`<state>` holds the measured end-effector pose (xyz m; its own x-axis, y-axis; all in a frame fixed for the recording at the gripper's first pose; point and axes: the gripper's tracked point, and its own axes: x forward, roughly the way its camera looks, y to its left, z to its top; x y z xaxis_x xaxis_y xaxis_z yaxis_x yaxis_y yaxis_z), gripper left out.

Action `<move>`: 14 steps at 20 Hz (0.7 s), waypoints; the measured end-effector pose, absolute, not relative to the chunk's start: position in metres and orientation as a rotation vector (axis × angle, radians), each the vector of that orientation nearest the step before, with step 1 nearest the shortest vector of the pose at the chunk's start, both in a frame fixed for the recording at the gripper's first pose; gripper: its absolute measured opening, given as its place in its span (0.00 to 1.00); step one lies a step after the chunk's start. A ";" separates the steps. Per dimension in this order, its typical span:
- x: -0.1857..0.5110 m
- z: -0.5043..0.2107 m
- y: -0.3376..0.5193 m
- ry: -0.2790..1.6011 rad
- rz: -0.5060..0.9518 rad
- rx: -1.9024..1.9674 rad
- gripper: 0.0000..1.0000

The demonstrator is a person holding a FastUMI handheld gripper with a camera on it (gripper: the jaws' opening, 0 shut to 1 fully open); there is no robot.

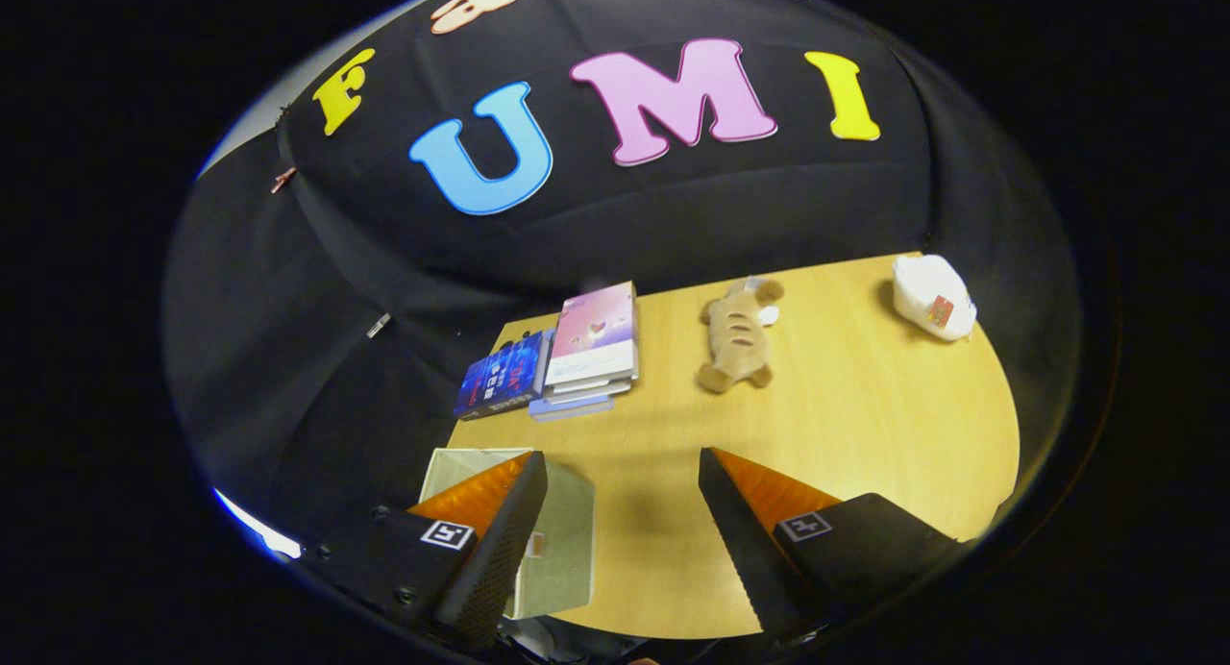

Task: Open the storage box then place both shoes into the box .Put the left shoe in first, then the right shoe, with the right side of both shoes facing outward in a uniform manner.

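My gripper (623, 468) is open above the wooden table (865, 434), with nothing between its fingers. A pale storage box (562, 540) sits on the table under and just behind the left finger (509, 530), which hides part of it. I cannot tell whether the box is open or closed. The right finger (740, 540) hangs over bare tabletop.
Beyond the fingers a stack of books (591, 353) lies with a dark blue book (502, 377) beside it. A brown plush toy (738, 333) lies further right. A white plush toy (932, 297) sits at the table's far right corner. The black booth wall stands behind.
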<state>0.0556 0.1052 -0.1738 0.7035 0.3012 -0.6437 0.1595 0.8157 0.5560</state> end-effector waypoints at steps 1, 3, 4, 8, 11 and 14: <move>0.055 -0.170 0.090 0.772 0.073 0.607 0.99; 0.054 -0.159 0.066 0.706 0.056 0.557 0.98; 0.054 -0.152 0.055 0.666 0.052 0.530 0.99; 0.054 -0.110 0.026 0.476 0.041 0.419 0.98; 0.049 -0.083 0.011 0.364 0.034 0.335 0.98; 0.043 -0.065 0.000 0.277 0.009 0.240 0.98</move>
<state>0.0427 -0.0002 -0.0650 0.9620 0.0420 -0.2698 0.0236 0.9716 0.2355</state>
